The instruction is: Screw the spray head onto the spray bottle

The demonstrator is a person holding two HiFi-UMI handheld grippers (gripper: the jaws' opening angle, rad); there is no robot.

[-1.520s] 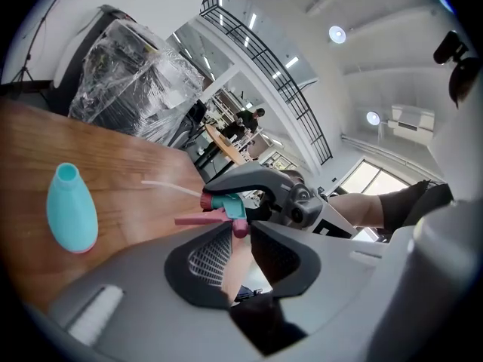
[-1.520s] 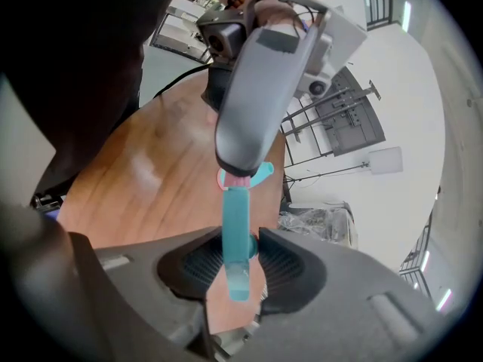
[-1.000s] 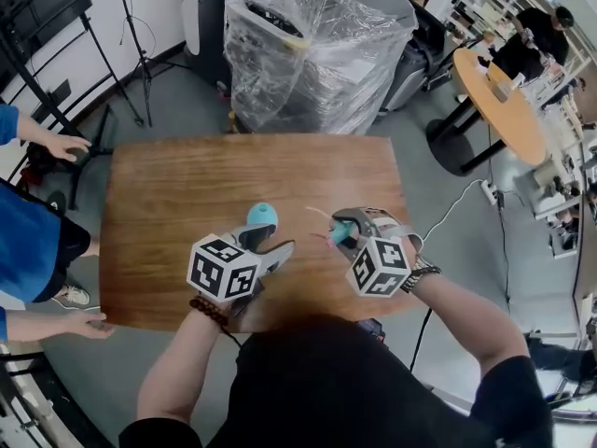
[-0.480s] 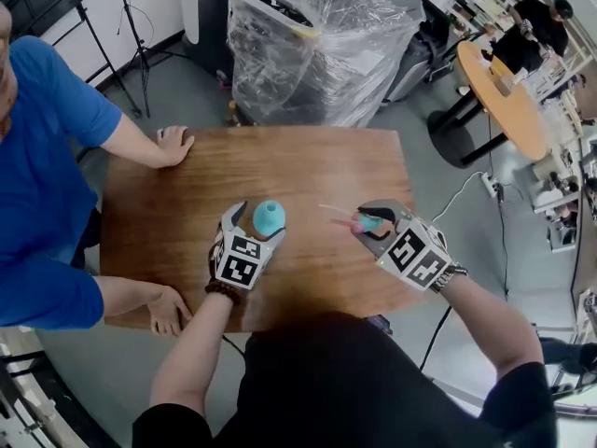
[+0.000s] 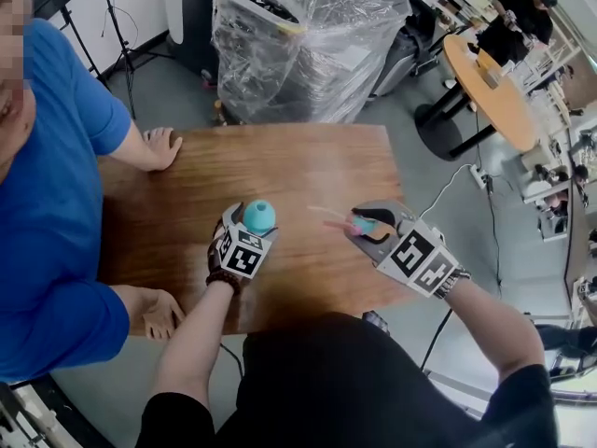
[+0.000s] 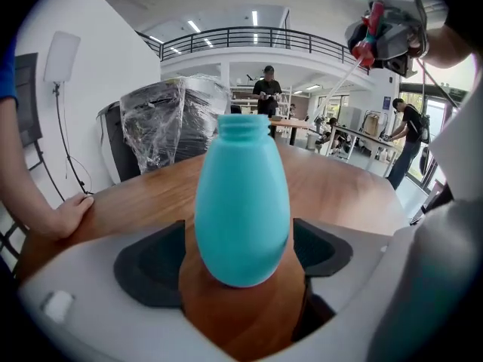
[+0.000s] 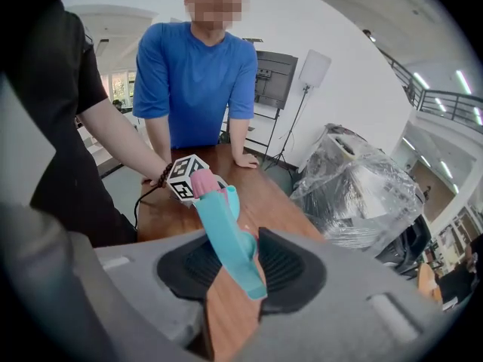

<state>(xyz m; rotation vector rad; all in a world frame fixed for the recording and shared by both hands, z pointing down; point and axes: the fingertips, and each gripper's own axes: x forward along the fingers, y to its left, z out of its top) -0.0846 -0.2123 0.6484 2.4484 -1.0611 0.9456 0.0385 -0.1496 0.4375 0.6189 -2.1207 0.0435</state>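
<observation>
A teal spray bottle stands upright on the wooden table, its threaded neck bare. My left gripper sits low around the bottle's base. Its jaws have just been opening and now stand apart from the bottle, open. My right gripper hovers to the bottle's right, above the table, shut on the teal spray head. The head's pink nozzle points toward the bottle. The left gripper view shows that spray head high at the upper right, its thin tube hanging down.
A person in a blue shirt leans on the table's left side, one hand at the far corner, the other at the near edge. A plastic-wrapped stack stands behind the table. A round table is at far right.
My left gripper came down with the bottle, set it on the table and opened. My right gripper rose a little and rolled. The person in blue stepped up and put both hands on the table.
</observation>
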